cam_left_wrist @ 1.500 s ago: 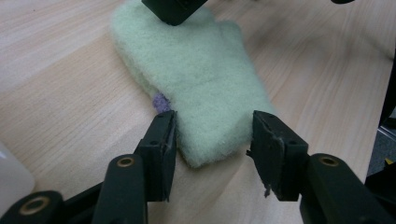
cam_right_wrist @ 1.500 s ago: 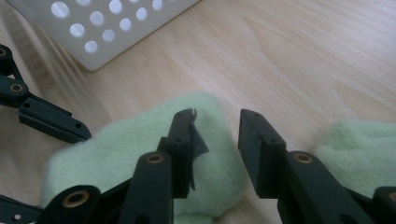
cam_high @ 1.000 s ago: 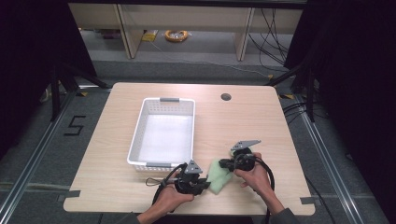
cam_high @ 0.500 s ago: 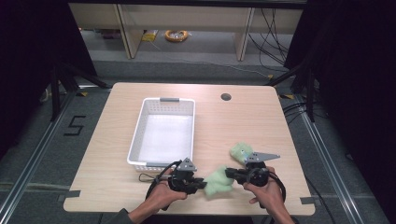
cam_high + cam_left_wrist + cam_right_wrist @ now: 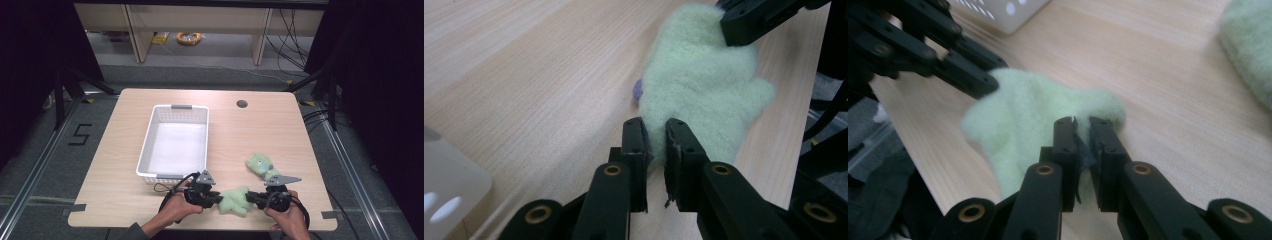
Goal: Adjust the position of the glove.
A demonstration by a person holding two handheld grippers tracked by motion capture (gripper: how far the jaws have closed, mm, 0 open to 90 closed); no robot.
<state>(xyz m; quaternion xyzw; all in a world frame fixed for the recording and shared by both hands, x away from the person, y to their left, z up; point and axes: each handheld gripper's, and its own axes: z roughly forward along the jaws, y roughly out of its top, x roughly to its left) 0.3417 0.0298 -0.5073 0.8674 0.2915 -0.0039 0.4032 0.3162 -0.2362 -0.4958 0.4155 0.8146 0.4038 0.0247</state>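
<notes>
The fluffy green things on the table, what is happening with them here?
A person holds a two-jaw gripper in each hand. The left gripper and the right gripper are both shut on opposite ends of one fluffy pale green mitten, near the front edge of the light wooden table. A second fluffy green mitten lies on the table beyond the right gripper. The white plastic basket has nothing in it.

Lab (taped floor (image 5: 80, 135), cables (image 5: 285, 30))
</notes>
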